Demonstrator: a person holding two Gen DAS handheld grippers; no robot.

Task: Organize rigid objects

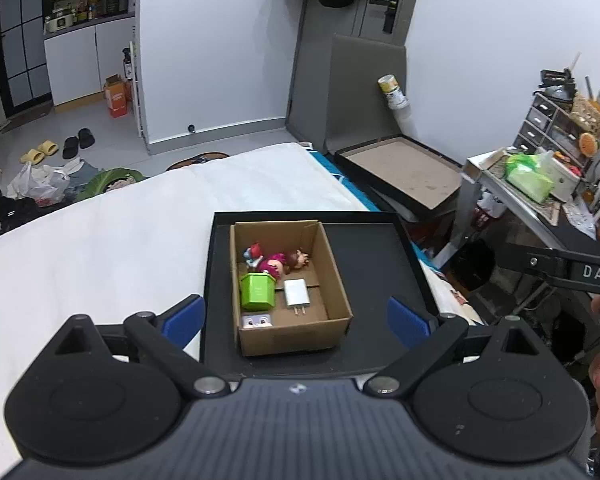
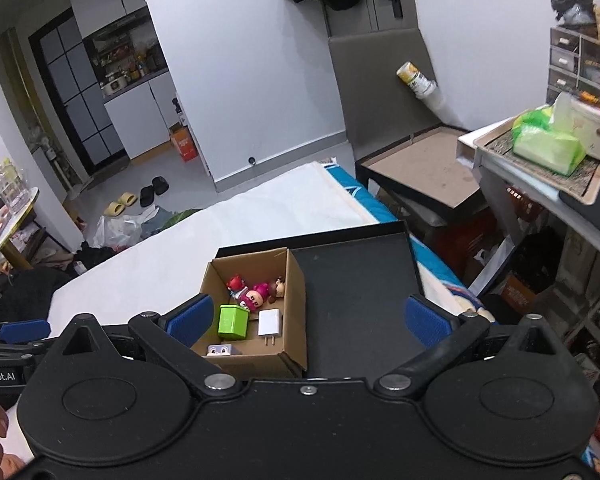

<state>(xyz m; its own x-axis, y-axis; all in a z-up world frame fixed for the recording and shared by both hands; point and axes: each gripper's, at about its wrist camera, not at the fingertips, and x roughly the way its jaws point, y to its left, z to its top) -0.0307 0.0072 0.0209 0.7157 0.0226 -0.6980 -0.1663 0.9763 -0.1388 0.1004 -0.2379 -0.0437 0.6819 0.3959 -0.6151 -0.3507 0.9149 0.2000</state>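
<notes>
An open cardboard box [image 1: 336, 280] [image 2: 296, 292] stands on a black tray [image 1: 372, 256] [image 2: 352, 292] on the white bed. Inside lie a green cube [image 1: 257, 289] [image 2: 233, 322], a white charger plug [image 1: 297, 293] [image 2: 269, 322], a small purple-faced block [image 1: 256, 321] [image 2: 219, 350], and toy figures: red [image 1: 253, 255] [image 2: 236, 285], pink [image 1: 272, 266] [image 2: 254, 299] and brown [image 1: 298, 259] [image 2: 279, 286]. My left gripper [image 1: 294, 322] is open and empty, held above and before the box. My right gripper [image 2: 310, 318] is open and empty, over the tray's near side.
The white bed [image 1: 100, 248] [image 2: 204, 248] spreads left. A second open black box [image 1: 404, 172] [image 2: 424, 168] leans at the back right. A cluttered shelf with green packs [image 1: 528, 180] [image 2: 548, 148] stands right. Bags and slippers [image 1: 56, 148] lie on the floor.
</notes>
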